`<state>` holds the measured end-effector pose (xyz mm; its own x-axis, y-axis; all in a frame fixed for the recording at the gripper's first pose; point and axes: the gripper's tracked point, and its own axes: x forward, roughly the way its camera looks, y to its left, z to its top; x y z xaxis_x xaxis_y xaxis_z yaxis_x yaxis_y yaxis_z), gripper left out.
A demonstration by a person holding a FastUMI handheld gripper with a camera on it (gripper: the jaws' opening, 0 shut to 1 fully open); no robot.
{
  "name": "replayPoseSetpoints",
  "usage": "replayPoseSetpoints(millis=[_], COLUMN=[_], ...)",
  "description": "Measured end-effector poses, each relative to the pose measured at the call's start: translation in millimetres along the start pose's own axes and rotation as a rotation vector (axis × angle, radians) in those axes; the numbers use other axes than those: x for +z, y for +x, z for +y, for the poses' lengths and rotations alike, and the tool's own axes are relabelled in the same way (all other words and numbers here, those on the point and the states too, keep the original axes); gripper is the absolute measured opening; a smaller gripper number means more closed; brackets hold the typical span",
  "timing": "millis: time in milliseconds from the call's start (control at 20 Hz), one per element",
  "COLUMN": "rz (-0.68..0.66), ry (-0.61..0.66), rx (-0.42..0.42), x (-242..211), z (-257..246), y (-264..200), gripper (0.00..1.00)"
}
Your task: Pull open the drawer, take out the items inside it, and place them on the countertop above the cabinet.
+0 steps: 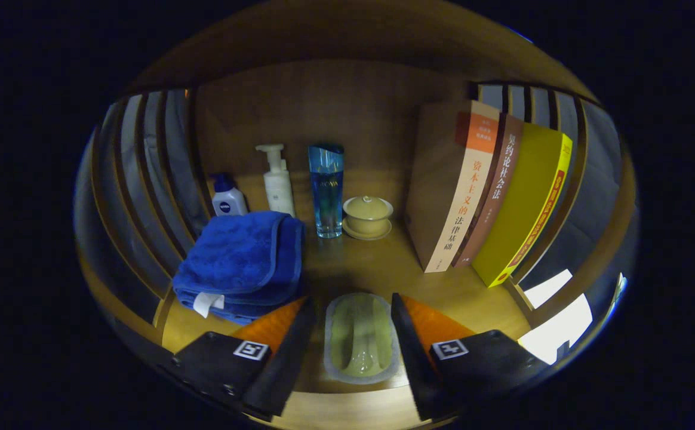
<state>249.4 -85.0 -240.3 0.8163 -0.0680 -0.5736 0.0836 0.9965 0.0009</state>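
Observation:
A pale green oblong item with a grey rim [359, 337] lies flat on the wooden countertop [371, 269], in the gap between my two fingers. My gripper [352, 300] is open, one finger on each side of the item, and I see a little room between the item and the fingers [291, 334]. The item's near end runs down to the countertop's front edge.
A folded blue towel [243, 263] lies just ahead on the left. Behind it stand a small blue-capped bottle [227, 197], a white pump bottle [277, 182], a tall blue bottle [326, 190] and a yellow lidded cup [368, 216]. Three books [491, 197] lean at the right. Slatted walls close both sides.

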Motion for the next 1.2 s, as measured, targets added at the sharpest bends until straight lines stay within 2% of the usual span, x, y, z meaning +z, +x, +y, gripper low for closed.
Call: replayPoseSetpoints(millis=[100,200,400,700,950,1200], rz=[-0.065,-0.126,-0.267,-0.364,-0.411,-0.452], ry=[-0.006,-0.004,0.006,0.065,0.058,-0.015], rx=[0.004,0.012,0.033,0.077,0.060,0.033], x=[7,9,14,-30,-62,-103], z=[1,4,9,11,-4,-5], y=[-18,-42,-105,-201,-252,-289], gripper=[0.97,1.00,1.00,0.99,0.99,0.99])
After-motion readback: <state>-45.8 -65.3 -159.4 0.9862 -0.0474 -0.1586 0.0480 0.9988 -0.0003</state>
